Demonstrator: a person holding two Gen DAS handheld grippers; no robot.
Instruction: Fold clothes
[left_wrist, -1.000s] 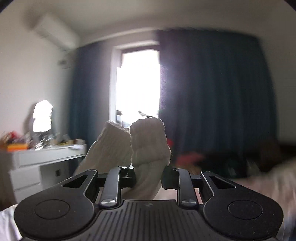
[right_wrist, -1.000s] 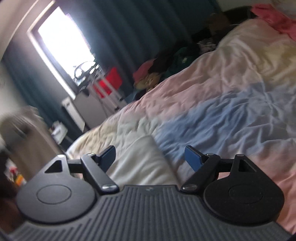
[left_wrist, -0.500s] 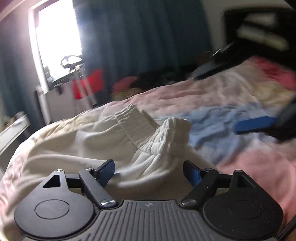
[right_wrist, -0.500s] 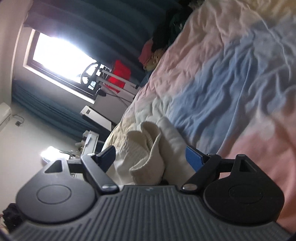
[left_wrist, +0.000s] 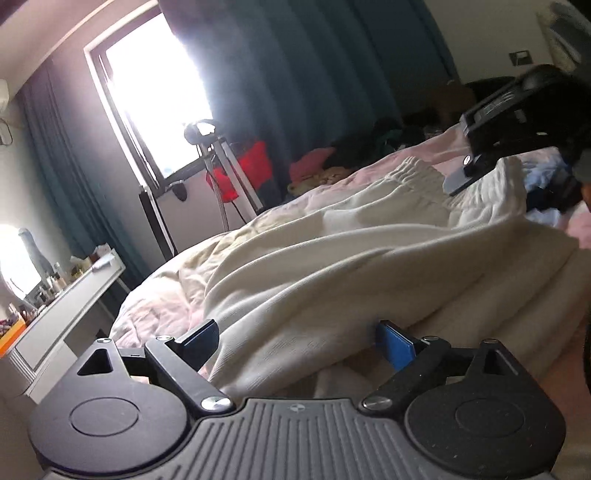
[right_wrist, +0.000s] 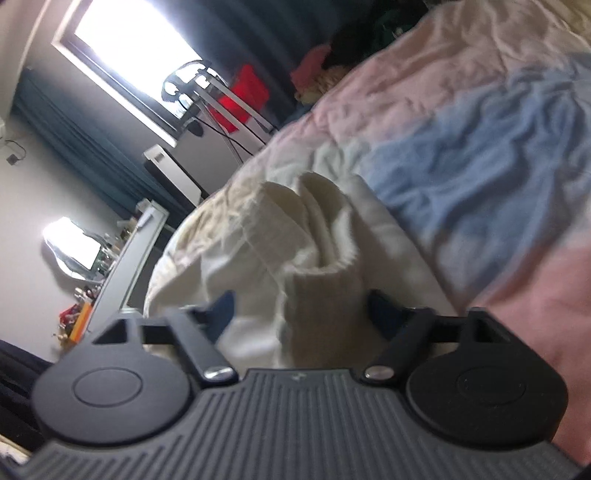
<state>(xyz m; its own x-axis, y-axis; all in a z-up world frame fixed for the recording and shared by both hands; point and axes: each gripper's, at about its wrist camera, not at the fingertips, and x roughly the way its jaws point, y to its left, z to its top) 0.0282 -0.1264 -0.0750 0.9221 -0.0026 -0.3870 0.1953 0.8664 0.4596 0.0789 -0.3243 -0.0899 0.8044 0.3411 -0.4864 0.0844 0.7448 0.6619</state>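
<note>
Left gripper (left_wrist: 297, 341) low over the bed (left_wrist: 166, 302), jaws opening wide, cream garment (left_wrist: 332, 266) lying loose between them and stretching ahead, right gripper (right_wrist: 301, 310) jaws closing around the garment's ribbed cuff (right_wrist: 325, 291), pads not yet pressing, pastel duvet (right_wrist: 480, 166) ahead right

Bedroom, pretty dim apart from the window (left_wrist: 155, 92), which is totally blown out with daylight. Dark teal curtains (left_wrist: 314, 74) hang on both sides of it. Walls look pale, and the ceiling goes a bit pinkish. Bed (right_wrist: 480, 122) wears a rumpled quilt in pink, blue and cream patches. White dresser (left_wrist: 70, 306) on the left is crammed with little bottles, next to a round mirror (left_wrist: 18, 258) catching the glare. Under the window there's a metal stand (left_wrist: 229, 177) with something red (left_wrist: 255, 162) behind it. Clothes heap (left_wrist: 354, 155) by the curtains.
</note>
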